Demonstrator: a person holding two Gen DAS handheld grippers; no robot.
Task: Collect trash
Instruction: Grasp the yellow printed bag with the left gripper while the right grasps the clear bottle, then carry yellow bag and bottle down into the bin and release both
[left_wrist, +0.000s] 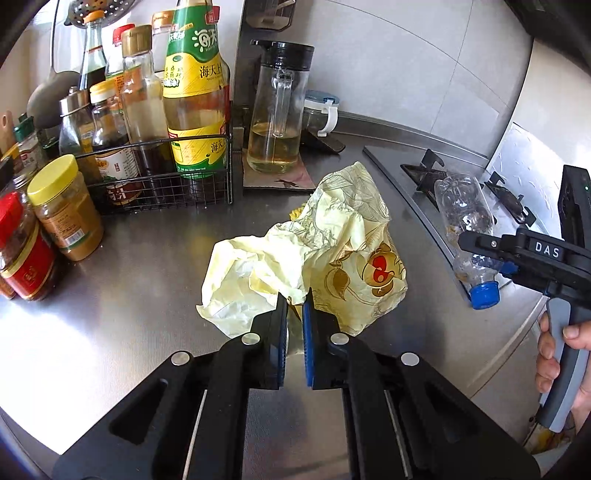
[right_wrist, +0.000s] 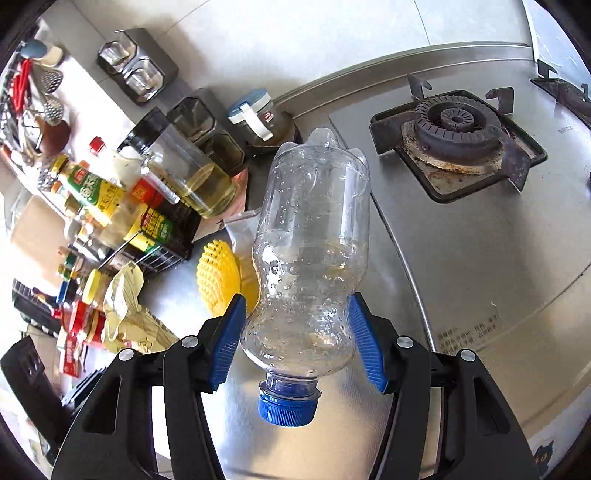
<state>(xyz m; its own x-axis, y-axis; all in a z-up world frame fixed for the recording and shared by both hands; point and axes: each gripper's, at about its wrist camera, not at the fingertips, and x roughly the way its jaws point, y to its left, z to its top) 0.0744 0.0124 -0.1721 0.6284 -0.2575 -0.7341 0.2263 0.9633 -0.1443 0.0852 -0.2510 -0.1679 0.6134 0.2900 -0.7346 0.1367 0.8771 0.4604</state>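
**Clearance, steel counter**

Open: the bare steel counter (left_wrist: 122, 295) to the near left of my crumpled bag (left_wrist: 314, 251).
Blocked, left: jars (left_wrist: 64, 206) and wire rack (left_wrist: 159, 173) of bottles.
Blocked, behind: oil jug (left_wrist: 275, 110).
Blocked, right: gas burner (right_wrist: 458, 144) with raised pan supports.

Bright daylight, glare on steel counter (left_wrist: 129, 295) (left edge blown out), fisheye bending edges, dark corners.

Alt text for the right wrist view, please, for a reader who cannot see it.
The right gripper grips an empty clear plastic bottle, its blue cap toward the camera, above a steel countertop. A gas burner sits upper right; condiment bottles crowd the left.
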